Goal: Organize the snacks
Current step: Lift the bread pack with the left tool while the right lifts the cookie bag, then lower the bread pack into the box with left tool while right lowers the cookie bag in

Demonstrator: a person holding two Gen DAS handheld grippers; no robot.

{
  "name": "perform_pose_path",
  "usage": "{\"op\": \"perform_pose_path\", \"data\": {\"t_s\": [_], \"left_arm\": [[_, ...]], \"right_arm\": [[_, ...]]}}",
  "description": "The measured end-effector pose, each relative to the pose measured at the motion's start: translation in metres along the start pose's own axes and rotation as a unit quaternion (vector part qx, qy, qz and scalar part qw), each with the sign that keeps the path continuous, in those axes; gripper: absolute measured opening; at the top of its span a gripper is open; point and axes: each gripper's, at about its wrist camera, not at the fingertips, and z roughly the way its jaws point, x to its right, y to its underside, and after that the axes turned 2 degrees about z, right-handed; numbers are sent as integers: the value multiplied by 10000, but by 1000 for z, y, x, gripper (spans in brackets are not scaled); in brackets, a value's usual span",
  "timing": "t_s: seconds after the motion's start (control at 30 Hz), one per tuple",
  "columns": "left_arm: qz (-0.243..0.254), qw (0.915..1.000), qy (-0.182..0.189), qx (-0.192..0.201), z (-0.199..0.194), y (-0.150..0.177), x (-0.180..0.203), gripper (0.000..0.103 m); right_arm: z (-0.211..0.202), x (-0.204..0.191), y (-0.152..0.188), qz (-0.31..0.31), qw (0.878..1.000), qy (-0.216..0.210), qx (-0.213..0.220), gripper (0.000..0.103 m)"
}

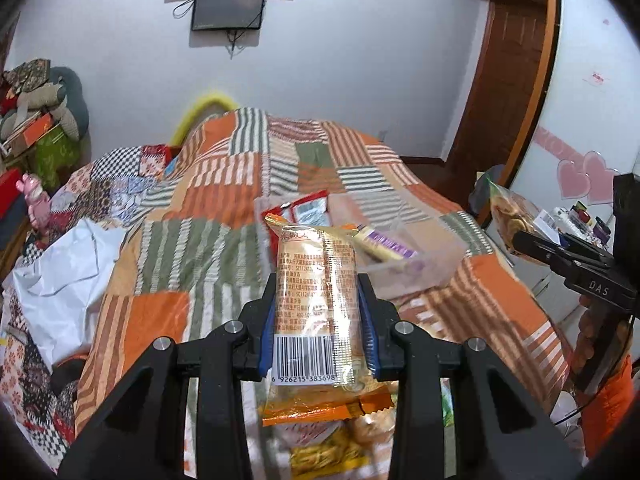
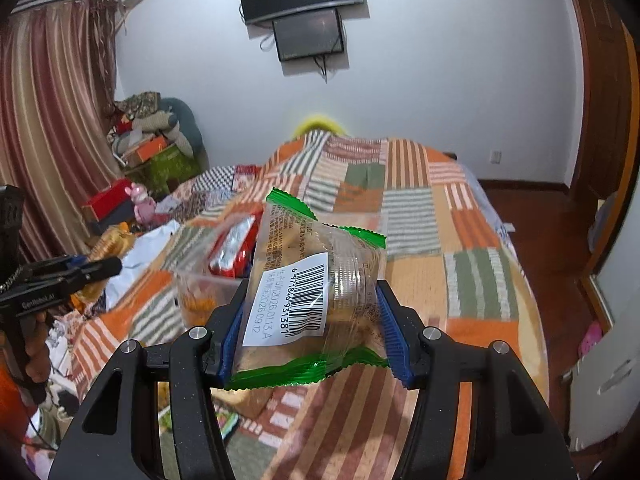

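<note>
My left gripper (image 1: 318,300) is shut on an orange and gold biscuit packet (image 1: 316,292), held above the patchwork bed. Ahead of it a clear plastic box (image 1: 436,268) on the bed holds a red packet (image 1: 308,212) and a purple and yellow bar (image 1: 386,246). My right gripper (image 2: 308,312) is shut on a clear packet with green ends (image 2: 316,280), barcode up, above the bed. The box (image 2: 200,284) shows to its left with a red packet (image 2: 234,250) inside. The right gripper (image 1: 560,252) also shows at the right of the left wrist view, holding its packet (image 1: 508,216).
More snack packets (image 1: 328,440) lie on the bed below my left gripper. A white plastic bag (image 1: 68,280) lies at the bed's left. The patchwork blanket (image 2: 460,240) covers the bed. Clutter and boxes (image 2: 156,148) stand by the curtain. Wooden floor (image 2: 552,248) is to the right.
</note>
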Motion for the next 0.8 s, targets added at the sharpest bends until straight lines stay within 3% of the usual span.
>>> {"op": "perform_pose_path", "data": {"t_s": [0.23, 0.8], "left_arm": [[100, 9997, 174, 167, 13, -22, 24, 35], [2, 9992, 391, 56, 71, -61, 50, 35]], "right_arm": [[7, -3, -12, -63, 9998, -44, 195, 55], [38, 4, -33, -55, 9995, -31, 303, 55]]}}
